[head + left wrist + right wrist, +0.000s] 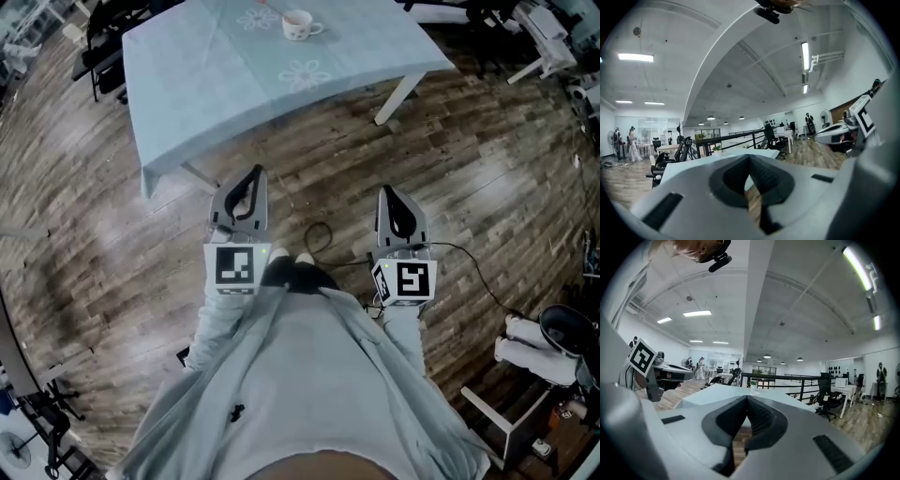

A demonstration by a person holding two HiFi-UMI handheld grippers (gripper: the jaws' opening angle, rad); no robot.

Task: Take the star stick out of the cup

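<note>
Left gripper point(255, 176): jaws pressed together with nothing between them, held about level in front of the person's chest.
Right gripper point(388, 193): also closed and empty, just beside the left one.
Cup point(298, 25): stood on the table point(206, 84), well ahead of both grippers and far out of reach.
Star stick: could not be made out in any view; presumably it was in the cup.
Step in hand: the approach, judged barely begun.
Doing it well: step up until the cup sits just ahead of one gripper. Spread the jaws before reaching and come in over the rim. Pinch the stick alone and lift it straight up so the cup does not tip.
Head view alone: showed the cup's place ahead of the grippers, and a cable point(319, 234) on the floor between them.
Gripper views alone: showed the pads meeting, and the table edge just beyond the jaws.
</note>
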